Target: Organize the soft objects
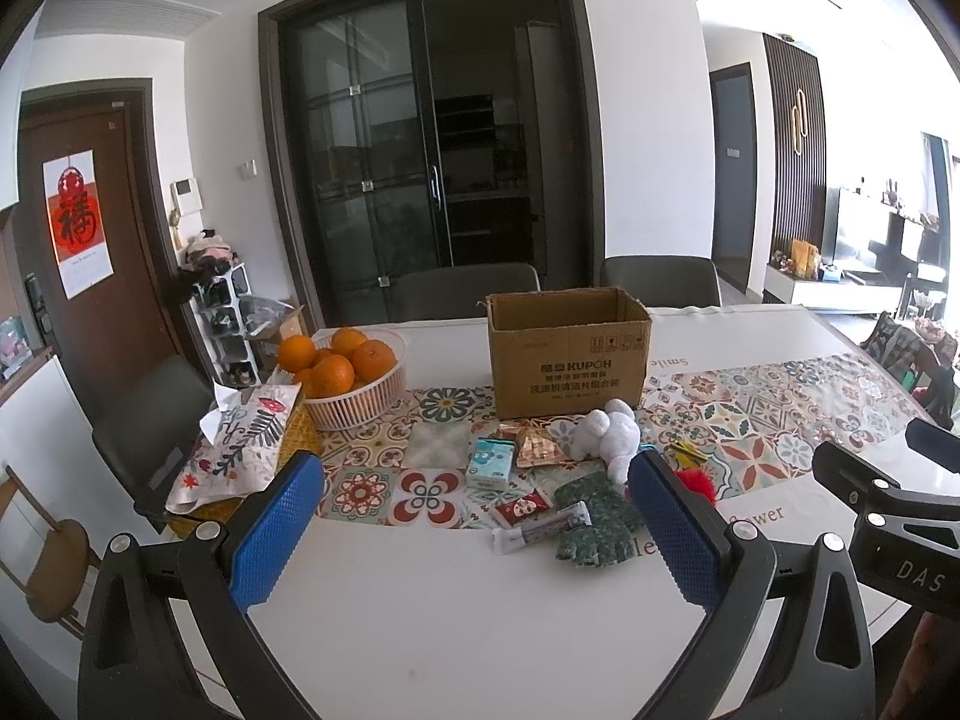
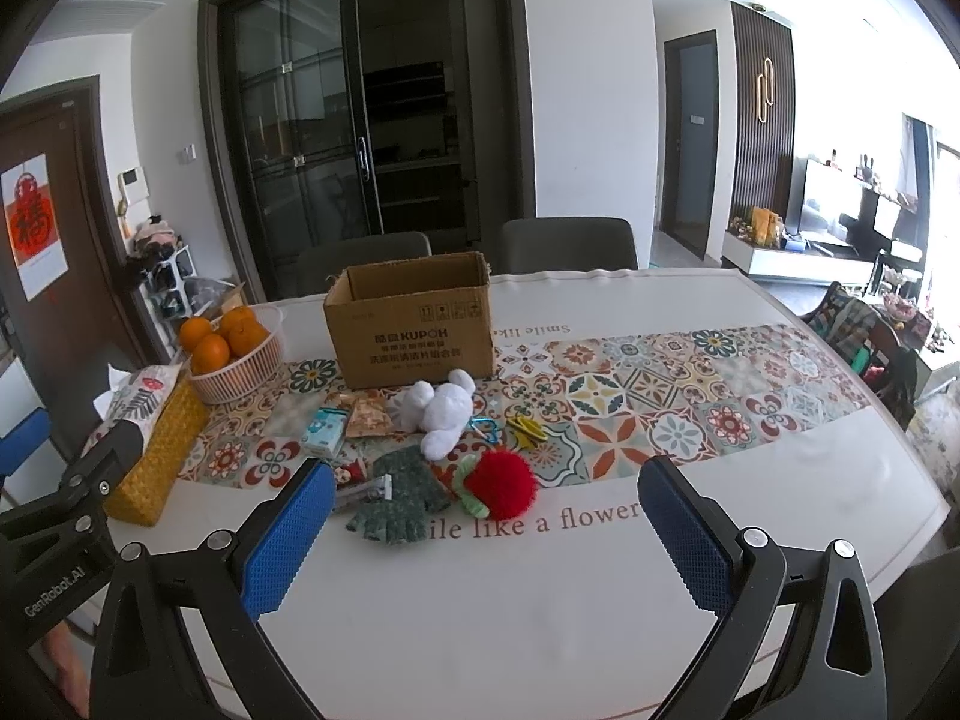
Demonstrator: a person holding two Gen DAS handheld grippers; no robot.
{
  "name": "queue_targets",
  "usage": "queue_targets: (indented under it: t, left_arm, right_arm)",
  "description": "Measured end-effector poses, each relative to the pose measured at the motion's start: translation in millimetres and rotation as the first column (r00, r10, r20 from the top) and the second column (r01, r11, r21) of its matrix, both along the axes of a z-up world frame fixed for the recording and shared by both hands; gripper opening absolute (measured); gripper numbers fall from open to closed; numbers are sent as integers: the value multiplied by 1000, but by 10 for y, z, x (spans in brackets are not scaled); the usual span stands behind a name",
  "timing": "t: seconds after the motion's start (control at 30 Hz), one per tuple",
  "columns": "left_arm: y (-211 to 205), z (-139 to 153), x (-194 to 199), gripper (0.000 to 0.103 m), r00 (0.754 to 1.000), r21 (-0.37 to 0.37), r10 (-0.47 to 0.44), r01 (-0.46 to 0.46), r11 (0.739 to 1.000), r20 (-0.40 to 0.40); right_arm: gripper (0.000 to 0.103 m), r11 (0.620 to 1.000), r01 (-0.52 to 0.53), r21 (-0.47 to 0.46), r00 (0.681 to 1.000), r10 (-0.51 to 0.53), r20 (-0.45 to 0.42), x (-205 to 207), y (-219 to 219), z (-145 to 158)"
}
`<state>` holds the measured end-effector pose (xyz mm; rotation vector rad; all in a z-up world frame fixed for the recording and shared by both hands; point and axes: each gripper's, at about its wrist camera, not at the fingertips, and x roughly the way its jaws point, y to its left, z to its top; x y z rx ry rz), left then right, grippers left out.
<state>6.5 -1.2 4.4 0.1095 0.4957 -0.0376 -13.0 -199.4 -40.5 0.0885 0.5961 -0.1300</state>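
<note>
Both grippers, left gripper (image 1: 477,531) and right gripper (image 2: 486,531), hover with jaws spread and empty; the white plush toy (image 2: 441,414), before the cardboard box (image 2: 414,324), looks light and compressible, best pinched mid-body.

A home's dining room: chairs (image 2: 567,243) ring the desk (image 2: 540,600), oranges (image 1: 336,360) on it, glass doors (image 1: 420,138) behind, shoe rack (image 1: 225,324) left, TV (image 2: 831,198) right.
</note>
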Motion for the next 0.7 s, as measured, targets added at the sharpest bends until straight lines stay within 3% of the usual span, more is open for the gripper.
queue_targets:
  t: [0.7]
  left_arm:
    - [-30, 10, 25, 103, 1000, -3, -5, 5, 1000, -2]
  right_arm:
    - [102, 1000, -1, 3, 1000, 1, -1, 36, 3, -6]
